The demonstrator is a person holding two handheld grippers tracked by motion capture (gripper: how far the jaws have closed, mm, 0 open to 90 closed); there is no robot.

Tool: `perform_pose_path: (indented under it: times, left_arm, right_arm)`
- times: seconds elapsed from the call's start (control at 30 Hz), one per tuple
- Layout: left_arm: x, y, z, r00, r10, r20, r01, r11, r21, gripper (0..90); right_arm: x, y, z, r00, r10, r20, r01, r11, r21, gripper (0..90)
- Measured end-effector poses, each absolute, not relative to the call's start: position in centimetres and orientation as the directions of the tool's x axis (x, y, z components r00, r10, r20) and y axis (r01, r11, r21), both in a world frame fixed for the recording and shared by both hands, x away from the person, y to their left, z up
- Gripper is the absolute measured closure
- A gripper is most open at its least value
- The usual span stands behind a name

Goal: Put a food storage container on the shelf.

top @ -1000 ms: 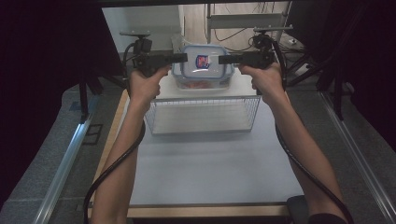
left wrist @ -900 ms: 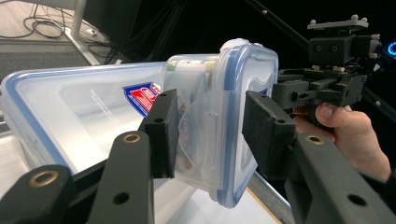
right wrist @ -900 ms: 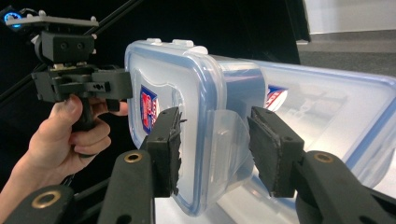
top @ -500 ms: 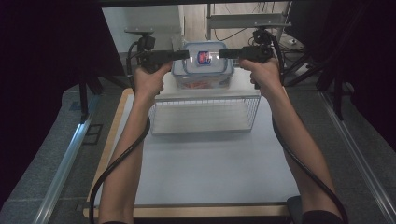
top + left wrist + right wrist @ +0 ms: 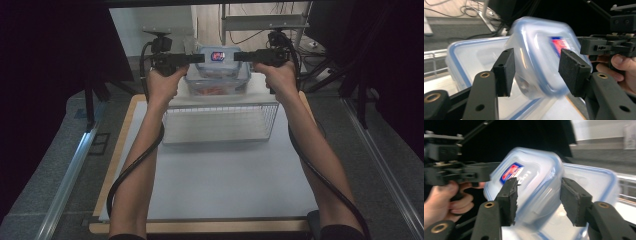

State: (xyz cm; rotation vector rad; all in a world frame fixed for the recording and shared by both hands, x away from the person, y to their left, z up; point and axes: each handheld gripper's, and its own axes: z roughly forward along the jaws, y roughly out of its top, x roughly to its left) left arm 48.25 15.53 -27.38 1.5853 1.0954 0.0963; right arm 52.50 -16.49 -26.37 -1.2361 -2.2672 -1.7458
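Observation:
A small clear box with a blue-rimmed lid and a red and blue label [image 5: 217, 56] hangs tilted in the air at the far end of the table. My left gripper [image 5: 200, 58] is shut on its left end and my right gripper [image 5: 238, 56] on its right end. In the left gripper view the small box [image 5: 536, 57] sits between the pads [image 5: 505, 71], with the right gripper [image 5: 609, 45] beyond it. The right gripper view shows the same box [image 5: 531, 177] between its pads [image 5: 510, 197]. Below lies a larger clear box [image 5: 217, 84] with red contents.
A white wire basket [image 5: 220, 122] stands on the table just in front of the larger box. A pale mat [image 5: 215, 180] covers the table nearer me. Cables trail from both grippers along the forearms. Dark stands and rails flank the table.
Both grippers have risen a little and moved away from me with the small box between them, lifting it off the larger box.

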Motion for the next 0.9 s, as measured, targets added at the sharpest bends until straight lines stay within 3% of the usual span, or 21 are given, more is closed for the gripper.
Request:
perform_pose_path:
  times: [0.3,0.4,0.5,0.7,0.9]
  left_arm:
    - [47.7,15.6,-27.5,0.586,0.661,-0.469,0.572,0.072,0.817,43.5]
    - [47.0,15.9,-27.4,0.604,0.655,-0.455,0.547,0.075,0.834,39.5]
    - [46.1,16.2,-27.3,0.631,0.664,-0.402,0.498,0.051,0.866,31.3]
    - [43.9,16.9,-27.5,0.653,0.708,-0.269,0.404,-0.026,0.914,23.6]
    - [42.2,17.1,-28.4,0.652,0.728,-0.211,0.386,-0.08,0.919,22.0]
  right_arm:
    - [52.5,-16.8,-26.6,-0.695,0.574,0.433,0.557,0.049,0.829,48.4]
    - [51.9,-17.1,-26.3,-0.705,0.581,0.406,0.53,0.05,0.847,50.0]
    - [50.9,-17.7,-26.0,-0.72,0.597,0.354,0.483,0.065,0.873,56.3]
    - [48.9,-17.9,-26.5,-0.724,0.652,0.224,0.422,0.162,0.892,88.3]
    - [47.9,-17.0,-28.2,-0.75,0.618,0.234,0.438,0.199,0.877,89.6]
